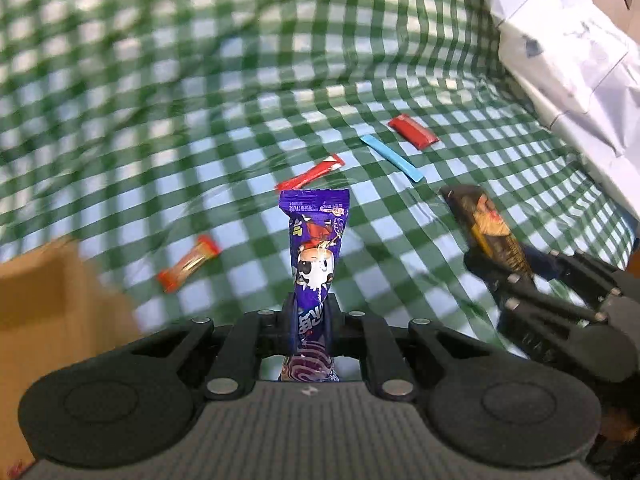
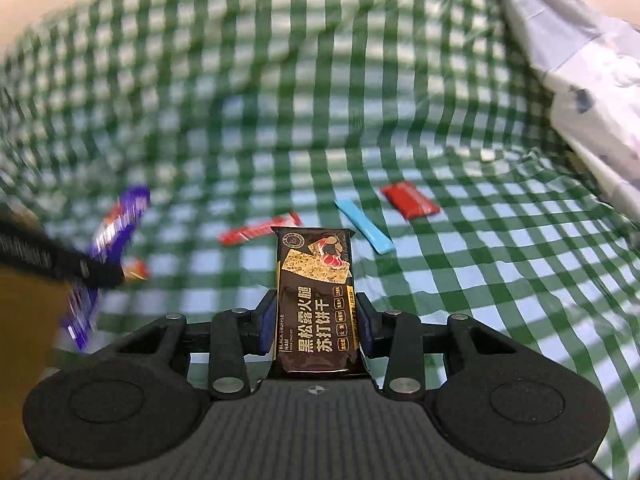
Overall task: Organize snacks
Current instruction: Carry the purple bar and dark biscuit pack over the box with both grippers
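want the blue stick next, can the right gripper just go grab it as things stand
Probably not yet: the right gripper is shut on the black cracker pack. The blue stick itself lies unobstructed on the checked cloth.

Green-and-white checked cloth (image 1: 240,80); purple packet (image 1: 316,256) with a cartoon face; dark brown cracker packet (image 2: 316,300), yellow edging; blue stick (image 1: 392,157); red sachet (image 1: 414,132); brown box (image 1: 48,300) lower left

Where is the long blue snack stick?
In the left wrist view, the long blue snack stick lies on the green checked tablecloth, between the flat red packet and the long red stick.
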Motion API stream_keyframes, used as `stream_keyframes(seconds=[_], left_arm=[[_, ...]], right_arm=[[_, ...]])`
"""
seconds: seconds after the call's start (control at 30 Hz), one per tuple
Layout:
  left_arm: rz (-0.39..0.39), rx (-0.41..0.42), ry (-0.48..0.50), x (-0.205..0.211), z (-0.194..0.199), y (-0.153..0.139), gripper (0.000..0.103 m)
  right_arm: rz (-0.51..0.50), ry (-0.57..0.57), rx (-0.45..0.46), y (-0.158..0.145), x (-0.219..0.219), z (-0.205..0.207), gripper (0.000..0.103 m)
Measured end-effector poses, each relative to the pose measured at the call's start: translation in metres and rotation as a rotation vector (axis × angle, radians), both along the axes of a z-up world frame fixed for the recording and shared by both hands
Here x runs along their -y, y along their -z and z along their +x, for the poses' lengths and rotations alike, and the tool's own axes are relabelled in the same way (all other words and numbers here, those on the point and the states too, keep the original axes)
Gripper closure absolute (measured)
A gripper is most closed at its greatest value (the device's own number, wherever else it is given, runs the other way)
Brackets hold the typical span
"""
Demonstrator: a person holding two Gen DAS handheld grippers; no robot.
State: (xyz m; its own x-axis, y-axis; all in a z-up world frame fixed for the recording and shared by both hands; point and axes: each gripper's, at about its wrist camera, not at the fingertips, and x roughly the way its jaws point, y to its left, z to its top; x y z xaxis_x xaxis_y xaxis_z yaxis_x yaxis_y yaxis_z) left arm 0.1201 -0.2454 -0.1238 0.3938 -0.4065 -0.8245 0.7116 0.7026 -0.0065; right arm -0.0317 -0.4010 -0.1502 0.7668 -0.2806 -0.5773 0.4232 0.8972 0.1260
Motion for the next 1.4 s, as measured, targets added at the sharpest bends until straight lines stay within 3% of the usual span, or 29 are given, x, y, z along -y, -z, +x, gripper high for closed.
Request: stream_keyframes(seconds=[0.17,0.27,0.47,0.83,1.0,1.4], left_arm=[[-0.044,0.037,-0.049,-0.080,-0.058,-0.050,0.090],[-0.049,0.101,-0.079,-0.124,-0.090,-0.075,0.090],[-0.011,0.138,-0.172,-0.195,-0.133,-0.098,0.090],[0.021,0.137,-0.330,-0.318,-0.192,-0.102,0.090],[0.010,0.139,-0.365,-0.355,-0.215,-0.099,0.090],[-0.075,0.136,-0.383,-0.383,-0.238,-0.108,0.090]], right_arm=[[0.020,-0.025,0.104,-0.055,-0.058,-0.051,0.062],[0.024,-0.081,0.144,-0.086,-0.094,-0.077,0.062],[0.038,-0.223,0.175,-0.126,-0.170,-0.115,0.062],[0.088,-0.383,0.108,-0.134,-0.292,-0.168,0.062],[0.038,-0.436,0.087,-0.137,-0.326,-0.186,0.062],[-0.062,-0.465,0.082,-0.153,-0.356,-0.207,0.062]])
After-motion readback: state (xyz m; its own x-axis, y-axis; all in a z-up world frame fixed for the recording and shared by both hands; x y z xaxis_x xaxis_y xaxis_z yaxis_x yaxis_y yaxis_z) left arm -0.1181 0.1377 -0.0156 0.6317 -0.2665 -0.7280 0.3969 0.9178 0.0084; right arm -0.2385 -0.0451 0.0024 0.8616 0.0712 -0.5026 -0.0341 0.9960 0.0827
